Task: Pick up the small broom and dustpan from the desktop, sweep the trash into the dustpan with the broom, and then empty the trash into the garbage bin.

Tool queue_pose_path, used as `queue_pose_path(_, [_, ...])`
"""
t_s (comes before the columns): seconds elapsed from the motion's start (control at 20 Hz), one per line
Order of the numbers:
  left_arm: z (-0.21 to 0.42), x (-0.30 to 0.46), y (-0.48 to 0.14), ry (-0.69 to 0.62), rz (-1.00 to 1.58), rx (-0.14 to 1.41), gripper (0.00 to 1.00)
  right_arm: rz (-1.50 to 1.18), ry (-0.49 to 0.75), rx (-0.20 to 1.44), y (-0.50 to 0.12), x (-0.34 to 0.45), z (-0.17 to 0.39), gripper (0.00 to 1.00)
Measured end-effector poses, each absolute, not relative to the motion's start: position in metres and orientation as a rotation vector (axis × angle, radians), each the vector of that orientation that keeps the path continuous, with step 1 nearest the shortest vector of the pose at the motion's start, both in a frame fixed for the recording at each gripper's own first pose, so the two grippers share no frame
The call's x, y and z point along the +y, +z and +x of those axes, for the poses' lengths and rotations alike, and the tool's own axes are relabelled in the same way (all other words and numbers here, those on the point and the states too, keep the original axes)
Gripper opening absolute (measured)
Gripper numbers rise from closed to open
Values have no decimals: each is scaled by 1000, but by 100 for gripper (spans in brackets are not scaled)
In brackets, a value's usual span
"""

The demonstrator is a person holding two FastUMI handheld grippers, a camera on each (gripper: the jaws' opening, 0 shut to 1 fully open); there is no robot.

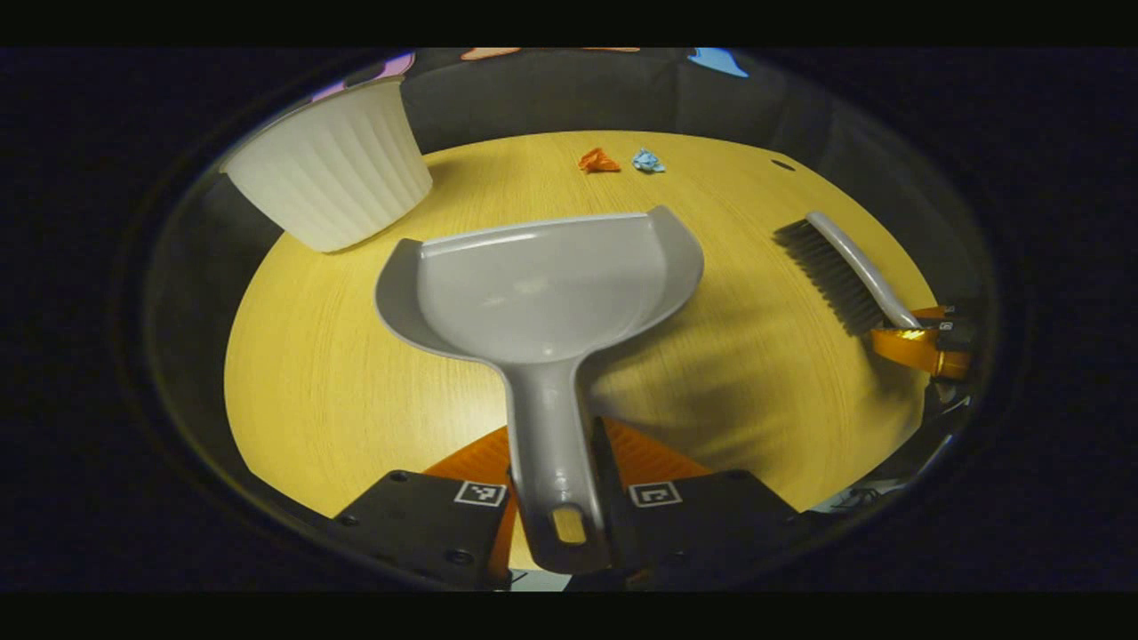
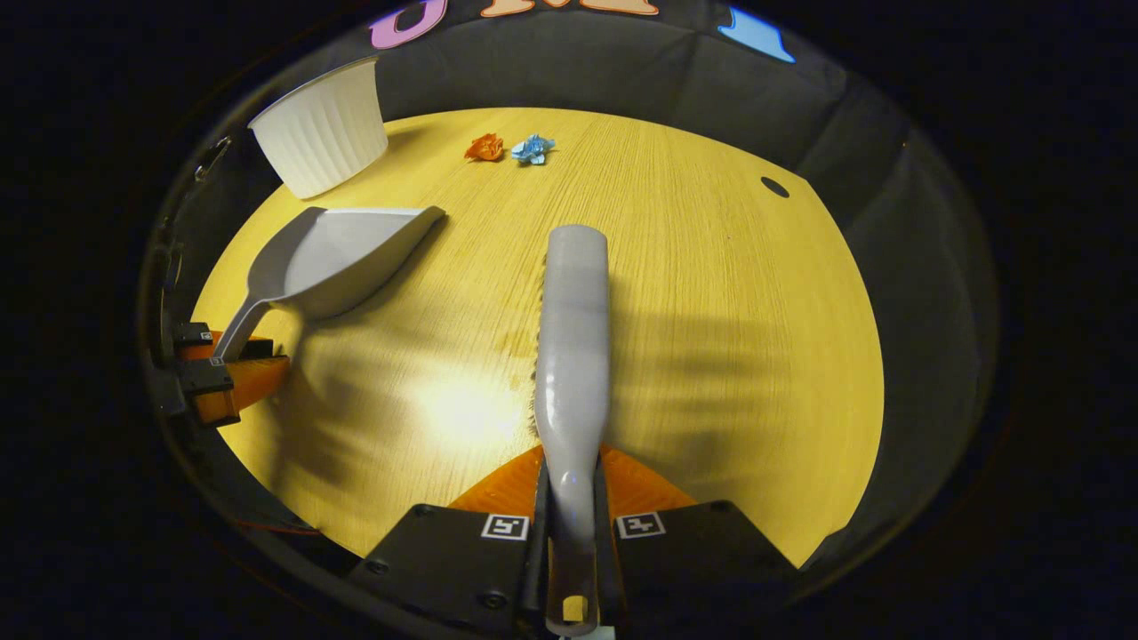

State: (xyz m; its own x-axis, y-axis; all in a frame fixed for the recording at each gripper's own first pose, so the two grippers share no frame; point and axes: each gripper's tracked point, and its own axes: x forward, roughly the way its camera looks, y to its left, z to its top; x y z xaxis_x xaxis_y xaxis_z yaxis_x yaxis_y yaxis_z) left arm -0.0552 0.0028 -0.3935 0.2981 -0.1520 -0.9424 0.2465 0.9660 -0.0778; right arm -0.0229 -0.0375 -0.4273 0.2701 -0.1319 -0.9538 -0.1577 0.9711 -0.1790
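Observation:
In the left gripper view my left gripper (image 1: 558, 484) is shut on the handle of the grey dustpan (image 1: 542, 284), which hangs above the wooden desktop (image 1: 338, 391) with its mouth facing away. The right gripper (image 1: 929, 342) shows at the far right, holding the small broom (image 1: 845, 271) with dark bristles. In the right gripper view my right gripper (image 2: 573, 507) is shut on the broom's grey handle (image 2: 573, 356), bristles turned left. The dustpan (image 2: 333, 258) and left gripper (image 2: 222, 373) appear at the left. An orange scrap (image 2: 484, 147) and a blue scrap (image 2: 533, 148) lie at the far side; they also appear as orange scrap (image 1: 598, 161) and blue scrap (image 1: 647, 161).
A white ribbed garbage bin (image 1: 333, 173) stands at the far left corner of the desktop, also seen as the bin (image 2: 320, 124) in the right gripper view. A small dark hole (image 2: 774, 187) sits in the desktop at the far right. Black cloth walls surround the desk.

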Motion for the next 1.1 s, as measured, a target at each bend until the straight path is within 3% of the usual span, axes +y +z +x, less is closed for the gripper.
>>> queue_pose_path(0.05, [-53, 0, -390, -275, 70, 1229, 30, -239, 29, 1289, -422, -36, -22, 19])
queue_pose_path(0.1, [-51, 2, -387, -272, 82, 1213, 29, -223, 40, 1269, -419, -36, -20, 15])
queue_pose_path(0.25, [-42, -7, -374, -289, 109, 1172, 25, -206, 61, 1184, -394, -43, -4, 18])
queue_pose_path(0.45, [-34, -16, -352, -273, 140, 1113, 29, -210, 105, 1098, -358, -64, 27, 18])
queue_pose_path(0.65, [-16, -24, -343, -301, 171, 1097, 27, -327, 108, 1020, -327, -91, 92, 18])
queue_pose_path(0.7, [-11, -25, -344, -319, 182, 1101, 27, -355, 95, 989, -315, -96, 113, 14])
queue_pose_path(0.85, [6, -27, -353, -371, 221, 1109, 27, -442, 63, 917, -299, -108, 183, 18])
queue_pose_path(0.95, [17, -28, -362, -410, 237, 1110, 27, -479, 71, 886, -306, -103, 230, 14])
queue_pose_path(1.1, [32, -31, -378, -446, 256, 1124, 29, -603, 121, 880, -351, -92, 286, 17])
